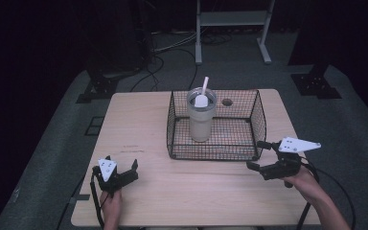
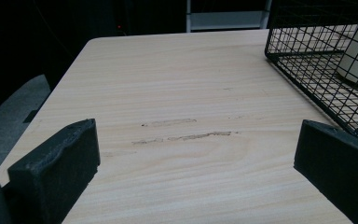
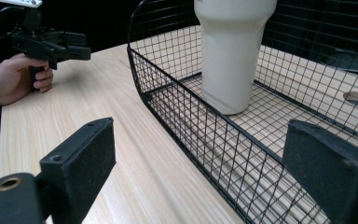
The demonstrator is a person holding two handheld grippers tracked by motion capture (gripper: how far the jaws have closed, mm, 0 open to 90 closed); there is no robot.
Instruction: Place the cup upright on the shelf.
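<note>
We see a light wooden table (image 1: 139, 124) with rounded corners, some scuff marks (image 2: 186, 135) left of middle and a round hole (image 1: 227, 102) near the far edge. A black wire basket (image 1: 258, 120) sits directly on it, toward the far right

The left hand (image 1: 110, 205) comes in from the bottom edge and holds the left gripper (image 1: 122, 167) low, its jaws spread wide and pointing forward and right. The right hand (image 1: 302, 181) grips the right gripper (image 1: 258, 154) by its handle, forearm angling in from the lower right; its jaws stand wide apart, pointing left.
</note>
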